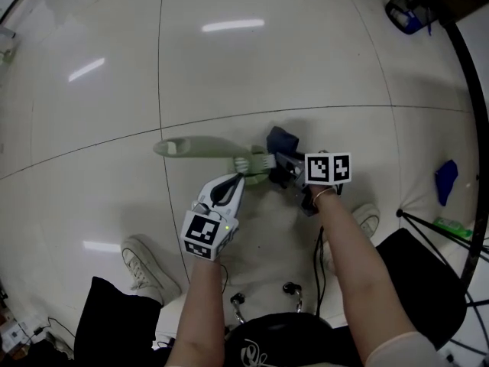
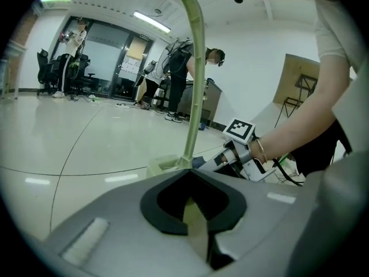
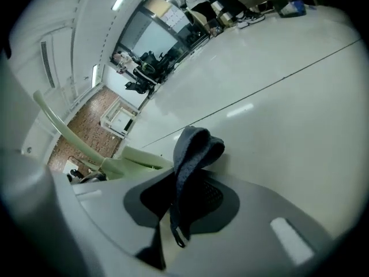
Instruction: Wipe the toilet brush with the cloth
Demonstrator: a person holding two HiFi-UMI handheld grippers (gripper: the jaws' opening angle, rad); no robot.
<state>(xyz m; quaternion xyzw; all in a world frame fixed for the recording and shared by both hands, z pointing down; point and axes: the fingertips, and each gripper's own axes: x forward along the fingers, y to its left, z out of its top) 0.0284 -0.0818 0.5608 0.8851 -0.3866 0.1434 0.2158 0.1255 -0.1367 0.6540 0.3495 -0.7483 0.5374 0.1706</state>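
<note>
Glossy white floor (image 1: 252, 67) tiles with thin dark seams spread under the person, whose white shoes (image 1: 149, 266) stood at either side of the work. The left gripper (image 1: 238, 176) had its jaws shut on the pale green brush (image 1: 202, 148) close to the head end; in its own view a flat pale strip of the brush (image 2: 193, 85) sat pinched between the jaws of the left gripper (image 2: 193, 212), and the long handle curved up and away from them. The right gripper (image 1: 281, 161) had its jaws clamped on the dark blue cloth (image 1: 283, 138), whose bunched fold stood out past the tips. In the right gripper view the cloth (image 3: 193, 154) rose from between the jaws of the right gripper (image 3: 173, 212), with the brush (image 3: 132, 157) just beside it on the left; whether the two touched could not be told. Both tools were held low over the floor in front of the person. Farther off stood other people (image 2: 179, 79) and dark chairs (image 2: 57, 74) by a glass door, and a small blue scrap (image 1: 446, 179) lay well apart at the right.
</note>
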